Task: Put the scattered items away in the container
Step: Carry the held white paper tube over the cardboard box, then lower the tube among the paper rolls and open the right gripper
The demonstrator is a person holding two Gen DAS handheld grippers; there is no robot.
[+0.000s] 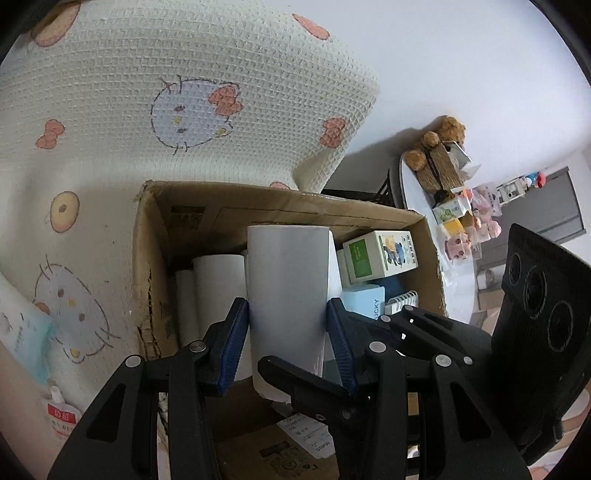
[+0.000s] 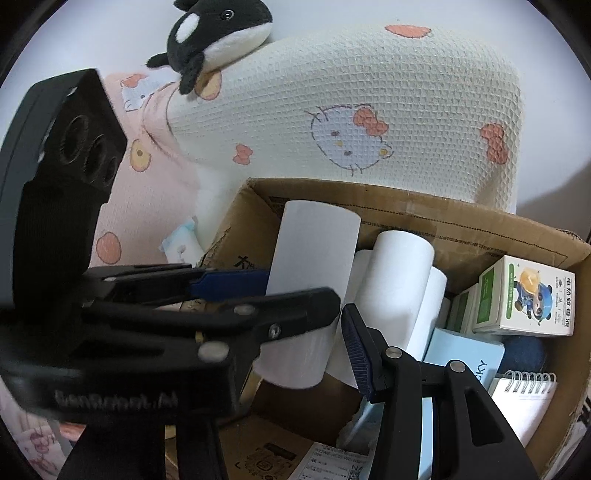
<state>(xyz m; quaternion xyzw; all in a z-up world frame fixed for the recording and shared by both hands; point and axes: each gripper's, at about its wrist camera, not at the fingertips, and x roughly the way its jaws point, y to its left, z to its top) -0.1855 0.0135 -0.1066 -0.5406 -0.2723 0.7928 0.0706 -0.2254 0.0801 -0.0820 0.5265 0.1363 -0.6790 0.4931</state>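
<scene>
Setting: a bed or sofa, which cannot be told, draped in a cream waffle blanket (image 1: 207, 74) printed with cat faces and bows; a white wall behind; a black-and-white plush orca (image 2: 218, 29) lay on the blanket's ridge. To the side stood a round white desk (image 1: 417, 192) carrying a brown teddy bear (image 1: 439, 140) and small boxes. Container: an open cardboard box (image 1: 147, 266) against the blanket, holding white paper rolls (image 1: 218, 288), a green-and-white carton (image 1: 380, 254), a pale blue booklet (image 2: 465, 358) and a spiral notepad (image 2: 521, 398). Item in hand: a white paper roll (image 1: 288, 280), long axis near upright, top end tipped toward the box's far wall, over the box interior. Left tongs (image 1: 288, 325) were closed on this roll, blue pads pressing both sides. Right tongs (image 2: 310, 325) stood parted, holding nothing, just beside the roll.
</scene>
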